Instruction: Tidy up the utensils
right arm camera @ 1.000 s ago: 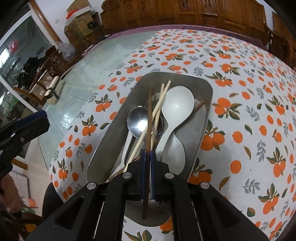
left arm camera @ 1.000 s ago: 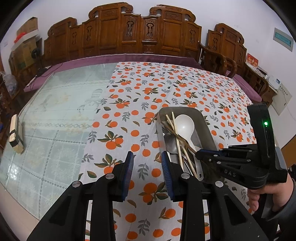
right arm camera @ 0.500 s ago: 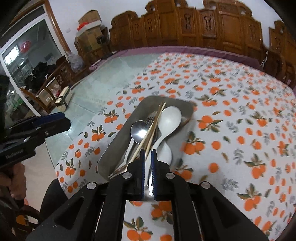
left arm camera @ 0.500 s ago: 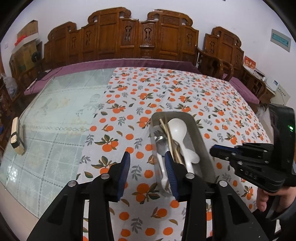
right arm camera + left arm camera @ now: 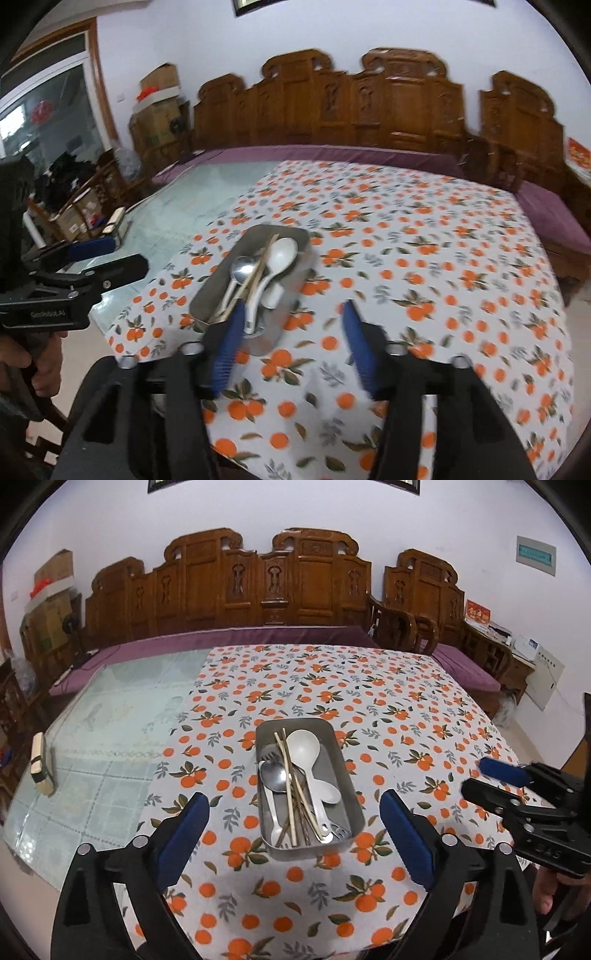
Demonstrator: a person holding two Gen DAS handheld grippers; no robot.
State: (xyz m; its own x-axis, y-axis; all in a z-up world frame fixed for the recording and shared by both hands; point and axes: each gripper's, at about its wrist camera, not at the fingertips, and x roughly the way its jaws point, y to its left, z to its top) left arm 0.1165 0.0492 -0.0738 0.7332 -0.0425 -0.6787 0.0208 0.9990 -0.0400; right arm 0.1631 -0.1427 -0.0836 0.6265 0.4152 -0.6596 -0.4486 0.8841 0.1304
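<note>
A metal tray (image 5: pixel 347 771) sits on the orange-print tablecloth and holds a white ladle (image 5: pixel 304 744), a metal spoon (image 5: pixel 274 775), a fork, chopsticks (image 5: pixel 289 782) and other utensils. It also shows in the right wrist view (image 5: pixel 291 295), with the white ladle (image 5: pixel 282 254) and metal spoon (image 5: pixel 242 267) inside. My left gripper (image 5: pixel 295 830) is open and empty, held back above the near end of the tray. My right gripper (image 5: pixel 291 343) is open and empty, just right of the tray's near corner; it also shows in the left wrist view (image 5: pixel 491 779).
The tablecloth (image 5: pixel 388 701) covers the right part of a glass-topped table (image 5: pixel 110 720). A small wooden block (image 5: pixel 40 764) lies at the table's left edge. Carved wooden benches (image 5: pixel 266 587) with purple cushions stand behind. The left gripper also shows in the right wrist view (image 5: pixel 92 258).
Both grippers have pulled back and up from the tray and opened wide. The right gripper, earlier shut on a dark chopstick in the tray, is now empty.
</note>
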